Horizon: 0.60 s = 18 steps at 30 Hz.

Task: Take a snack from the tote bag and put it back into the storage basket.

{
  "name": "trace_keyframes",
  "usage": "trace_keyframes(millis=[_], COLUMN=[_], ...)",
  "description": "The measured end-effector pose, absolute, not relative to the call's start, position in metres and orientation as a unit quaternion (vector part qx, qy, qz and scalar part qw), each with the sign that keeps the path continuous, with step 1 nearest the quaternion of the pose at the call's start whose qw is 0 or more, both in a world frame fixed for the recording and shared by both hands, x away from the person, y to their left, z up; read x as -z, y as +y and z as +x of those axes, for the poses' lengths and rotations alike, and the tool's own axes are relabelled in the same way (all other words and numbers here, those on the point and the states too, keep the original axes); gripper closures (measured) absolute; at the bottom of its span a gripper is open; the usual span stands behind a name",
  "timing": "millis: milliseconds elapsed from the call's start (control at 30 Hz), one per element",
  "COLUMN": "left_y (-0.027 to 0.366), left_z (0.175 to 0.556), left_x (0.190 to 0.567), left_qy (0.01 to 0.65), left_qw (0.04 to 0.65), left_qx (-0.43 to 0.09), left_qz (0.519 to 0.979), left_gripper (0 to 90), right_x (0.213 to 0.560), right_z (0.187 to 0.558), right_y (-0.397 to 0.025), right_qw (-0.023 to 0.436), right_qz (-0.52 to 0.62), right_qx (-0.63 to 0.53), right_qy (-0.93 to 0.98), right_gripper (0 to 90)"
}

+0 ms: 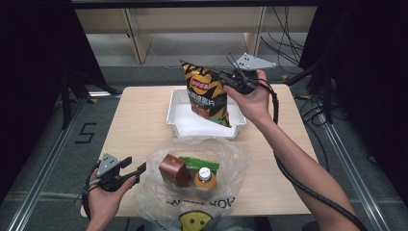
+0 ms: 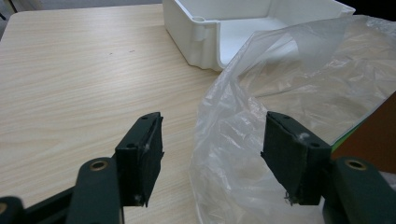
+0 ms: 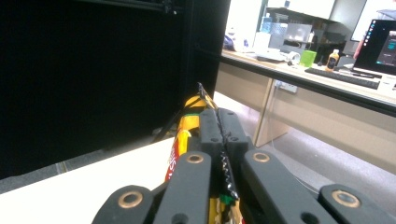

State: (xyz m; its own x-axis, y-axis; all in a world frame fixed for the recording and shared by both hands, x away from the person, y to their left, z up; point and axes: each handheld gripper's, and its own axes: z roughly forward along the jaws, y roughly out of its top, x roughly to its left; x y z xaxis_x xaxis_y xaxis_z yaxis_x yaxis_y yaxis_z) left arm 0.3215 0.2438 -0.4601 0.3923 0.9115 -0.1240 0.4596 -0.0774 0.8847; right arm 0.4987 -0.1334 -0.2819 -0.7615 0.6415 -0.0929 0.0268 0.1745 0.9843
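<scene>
High view, R gripper (image 1: 225, 77): held up over far side of table, jaws clamped on top right edge of chip bag (image 1: 208, 94).
High view, chip bag: yellow/black w/ red logo, hangs tilted from R gripper, bottom corner down inside white bin (image 1: 175, 117).
High view, white bin: on far-centre of wooden table (image 1: 139, 110).
High view, L gripper (image 1: 137, 170): near-left table edge, jaws apart, nothing btwn them, just beside clear plastic bag (image 1: 156, 192).
High view, plastic bag: lies open at near-centre; inside are brown box (image 1: 173, 169), green packet (image 1: 199, 163), bottle w/ white cap (image 1: 205, 177).

L gripper view, L gripper (image 2: 212, 156): jaws wide apart, plastic bag (image 2: 243, 140) rim in the gap, can't tell if touching.
L gripper view, white bin (image 2: 196, 28): beyond the plastic bag, on table (image 2: 70, 84).

R gripper view, R gripper (image 3: 225, 128): jaws pressed together on crimped black edge of chip bag (image 3: 184, 135), bag hangs below.
R gripper view, background: desk w/ monitor (image 3: 376, 46), far off.
</scene>
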Motion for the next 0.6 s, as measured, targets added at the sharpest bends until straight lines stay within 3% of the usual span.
trace_keyframes(millis=[600], left_y=[0.245], left_z=[0.322], left_x=[0.462], left_qy=[0.496], left_qw=[0.465], left_qx=[-0.241], left_qz=[0.693], left_gripper=[37.6], right_x=[0.287], right_z=[0.528], right_y=[-0.13], right_qw=[0.266], right_qz=[0.249], right_qx=[-0.589], right_qy=[0.721], right_gripper=[90.0])
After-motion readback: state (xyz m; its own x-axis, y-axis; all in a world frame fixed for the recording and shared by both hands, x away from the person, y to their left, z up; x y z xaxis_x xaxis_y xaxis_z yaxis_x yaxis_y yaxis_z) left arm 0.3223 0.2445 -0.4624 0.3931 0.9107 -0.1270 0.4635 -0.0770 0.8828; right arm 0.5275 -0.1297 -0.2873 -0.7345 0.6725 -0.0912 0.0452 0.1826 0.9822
